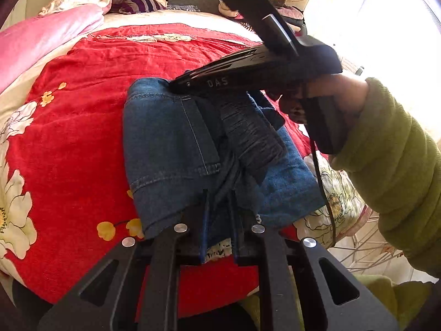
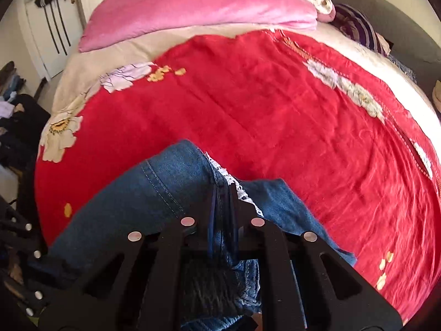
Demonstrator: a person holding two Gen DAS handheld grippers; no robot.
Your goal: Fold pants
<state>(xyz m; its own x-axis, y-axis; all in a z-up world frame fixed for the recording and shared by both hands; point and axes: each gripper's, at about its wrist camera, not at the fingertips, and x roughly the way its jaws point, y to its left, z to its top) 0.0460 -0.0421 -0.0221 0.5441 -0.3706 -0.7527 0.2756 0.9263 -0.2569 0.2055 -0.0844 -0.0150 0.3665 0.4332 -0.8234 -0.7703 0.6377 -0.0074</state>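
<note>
Covering the bed, red bedspread [image 2: 275, 115] (flowered, wrinkled).

I can read only one text: the pale letters "DAS" on the black body of my right gripper [image 1: 193, 82], seen from my left wrist camera. In the right wrist view I find nothing readable.

A home bedroom: a bed [image 2: 275, 104] under a red floral quilt, a pink pillow [image 2: 198, 8] at its head, a white door [image 2: 52, 27] beyond the pillow.
</note>
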